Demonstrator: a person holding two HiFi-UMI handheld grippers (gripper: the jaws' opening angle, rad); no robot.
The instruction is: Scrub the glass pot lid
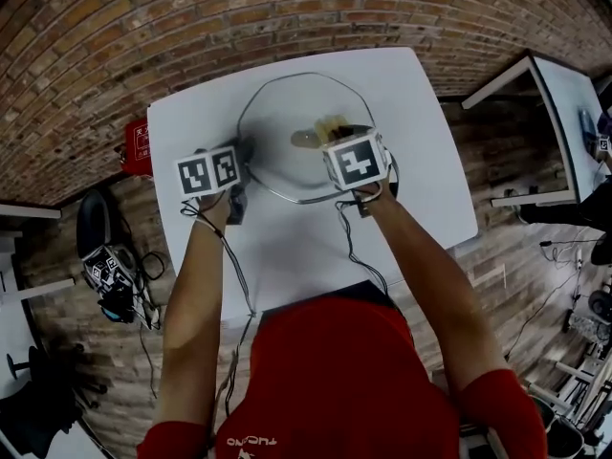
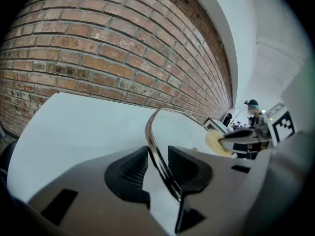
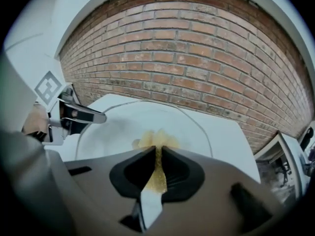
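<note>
A large glass pot lid with a metal rim lies on the white table. My left gripper is shut on the rim at the lid's left edge. In the left gripper view the rim runs between the two black pads. My right gripper is over the right half of the lid, shut on a yellow scrubbing pad. In the right gripper view the pad is pinched between the jaws, its frayed end on the glass. The left gripper shows at that view's left.
A brick wall runs close behind the table. A red object sits on the floor by the table's left edge, with cables and gear further left. A second white table stands at the right.
</note>
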